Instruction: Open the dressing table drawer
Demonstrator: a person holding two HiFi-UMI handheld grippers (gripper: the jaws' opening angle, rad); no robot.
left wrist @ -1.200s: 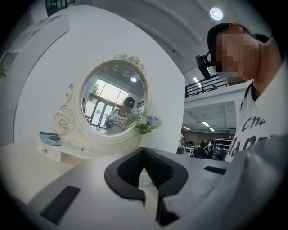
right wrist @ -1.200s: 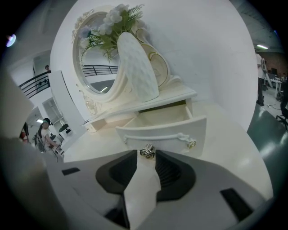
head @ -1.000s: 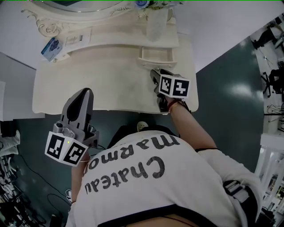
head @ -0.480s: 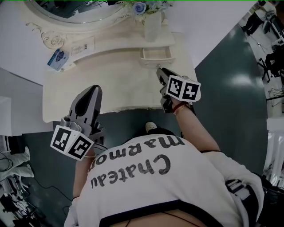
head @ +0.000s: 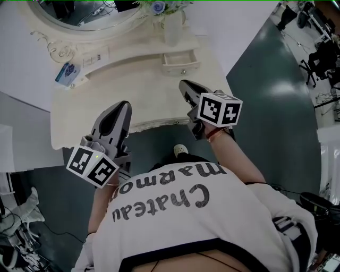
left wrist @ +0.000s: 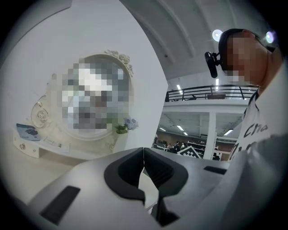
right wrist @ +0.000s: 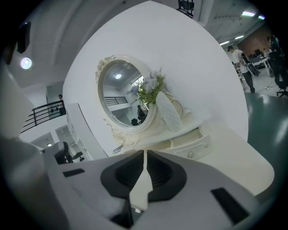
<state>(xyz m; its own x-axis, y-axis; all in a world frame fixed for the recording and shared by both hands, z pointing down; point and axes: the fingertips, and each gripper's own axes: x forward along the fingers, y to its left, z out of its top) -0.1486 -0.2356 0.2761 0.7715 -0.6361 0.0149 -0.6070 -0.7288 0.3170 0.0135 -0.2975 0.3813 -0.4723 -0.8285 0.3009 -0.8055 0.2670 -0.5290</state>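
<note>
The cream-white dressing table [head: 149, 95] with carved trim stands against a white wall. It carries an oval mirror in an ornate cream frame [head: 85, 13] at its back edge. A raised shelf runs along that back edge, and the small cream drawer with a round knob [head: 180, 62] sits at the shelf's right end. The drawer is pulled out towards the person, so its open top shows in the head view. In the right gripper view the drawer [right wrist: 193, 146] juts forward below the shelf, just beside the table's right edge.

On the shelf above the drawer stands a pale frosted vase [head: 172, 29] holding a bunch of blue and white flowers [head: 158, 6]. A small blue card [head: 66, 73] leans near the back left corner.

The right gripper [head: 184, 85] hovers over the front right part of the table, apart from the drawer and pointing towards it. Its jaws have just been closing; their tips now meet with nothing between them (only a thin slit shows lower down). The left gripper [head: 121, 107] is held over the table's front edge, left of centre. It too is clenched on nothing, its tips touching in its own view.

The person wears a white T-shirt with dark lettering [head: 180, 212]. A pale rounded thing [head: 180, 151], possibly a shoe toe, shows on the dark green floor [head: 265, 106] below the front edge.
</note>
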